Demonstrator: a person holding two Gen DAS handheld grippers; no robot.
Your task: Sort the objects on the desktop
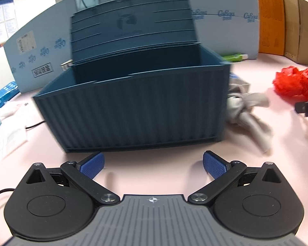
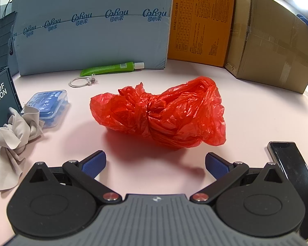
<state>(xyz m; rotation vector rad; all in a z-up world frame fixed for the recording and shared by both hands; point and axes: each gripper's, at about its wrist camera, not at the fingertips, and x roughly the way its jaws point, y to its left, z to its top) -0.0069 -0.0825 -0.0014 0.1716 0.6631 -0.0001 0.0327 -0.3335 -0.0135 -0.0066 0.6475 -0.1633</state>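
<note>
Left claw (image 1: 153, 165) spread, empty, facing open blue storage box (image 1: 131, 106) on table (image 2: 256, 119) | right claw (image 2: 155, 164) spread, empty, lined up on red plastic bag (image 2: 164, 112), likely next pick | grey cloth (image 2: 16, 131) against box | green tube (image 2: 110, 68) by cardboard backdrop.

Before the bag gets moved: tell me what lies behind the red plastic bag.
Behind the red plastic bag, by the blue carton, lie a green tube and a wire ring. The table directly behind the bag is hidden.
</note>
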